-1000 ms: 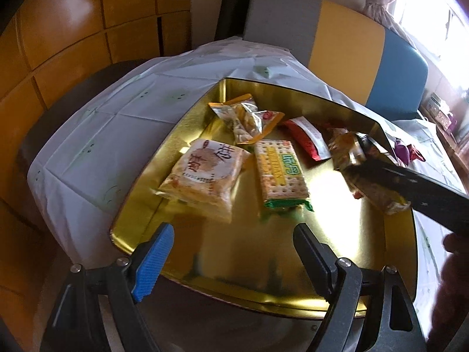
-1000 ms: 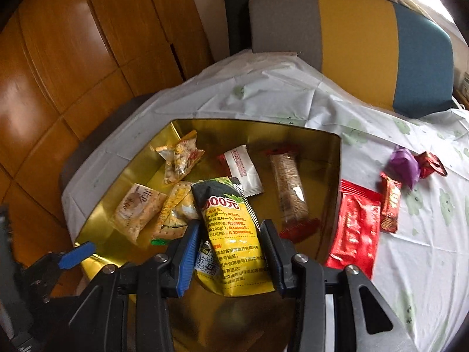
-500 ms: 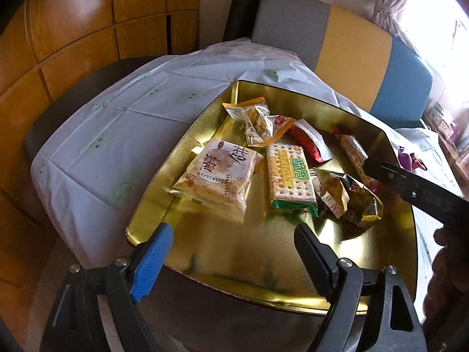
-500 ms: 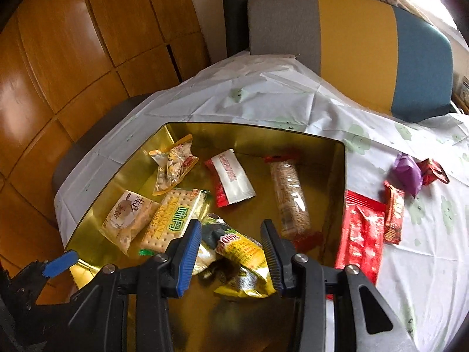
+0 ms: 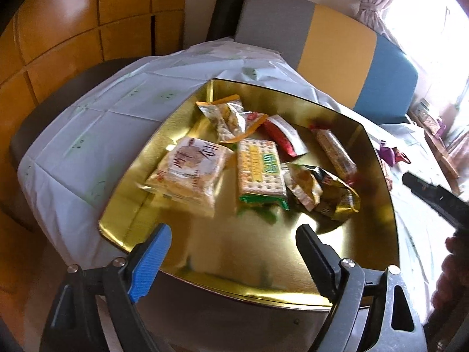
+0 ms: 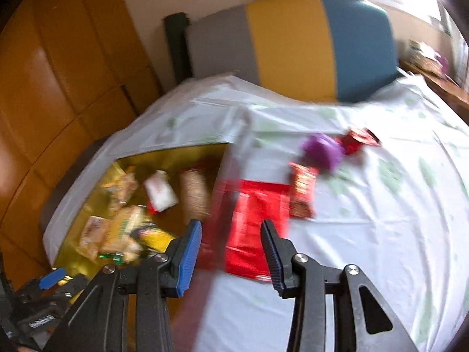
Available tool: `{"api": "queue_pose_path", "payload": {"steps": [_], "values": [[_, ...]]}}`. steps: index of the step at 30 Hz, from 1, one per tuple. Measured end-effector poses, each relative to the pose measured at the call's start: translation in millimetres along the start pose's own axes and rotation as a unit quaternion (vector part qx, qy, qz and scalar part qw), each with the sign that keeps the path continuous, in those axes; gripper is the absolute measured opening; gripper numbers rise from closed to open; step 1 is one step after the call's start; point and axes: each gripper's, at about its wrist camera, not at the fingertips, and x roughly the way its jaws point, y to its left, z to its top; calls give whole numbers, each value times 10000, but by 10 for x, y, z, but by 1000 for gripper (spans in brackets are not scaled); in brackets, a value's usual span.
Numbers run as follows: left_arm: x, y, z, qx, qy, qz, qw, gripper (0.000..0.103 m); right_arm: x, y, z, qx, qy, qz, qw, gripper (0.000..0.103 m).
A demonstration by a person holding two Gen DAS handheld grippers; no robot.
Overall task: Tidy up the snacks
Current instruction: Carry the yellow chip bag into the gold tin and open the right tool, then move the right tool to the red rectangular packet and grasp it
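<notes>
One red packet point(image 6: 254, 223) between right hand-held gripper point(image 6: 231, 252) fingers, untouched

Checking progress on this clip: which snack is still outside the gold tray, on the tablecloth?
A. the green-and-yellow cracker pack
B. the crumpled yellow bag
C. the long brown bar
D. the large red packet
D: the large red packet lies flat on the tablecloth just right of the tray, in front of the open right gripper; the other three are in the tray.

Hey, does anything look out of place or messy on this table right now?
Yes. The yellow bag lies crumpled in the gold tray, and the red packet, small red bar and purple candy sit outside it on the tablecloth.
</notes>
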Motion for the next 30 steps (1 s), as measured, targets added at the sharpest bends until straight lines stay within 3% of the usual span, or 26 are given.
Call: {"api": "queue_pose_path", "payload": {"steps": [6,13,16,18,26,30], "values": [[-6,-155,-32,192,16,-43,9998,87,216,-355,-35,362,409,-94,9985,43],[-57,-237,-46,329,3,-42,9995,87,572,-257,85,121,773,-4,9969,44],[-72,-237,-50,331,-2,-11,9995,87,738,-200,139,3,939,-184,9954,45],[-79,-232,-51,327,10,8,9995,87,813,-188,151,-20,989,-32,9951,45],[-98,-295,-61,437,0,22,9990,87,731,-292,72,-260,884,282,9953,41],[-83,-366,-80,530,38,6,9986,87,534,-564,-53,-28,830,217,9963,41]]}}
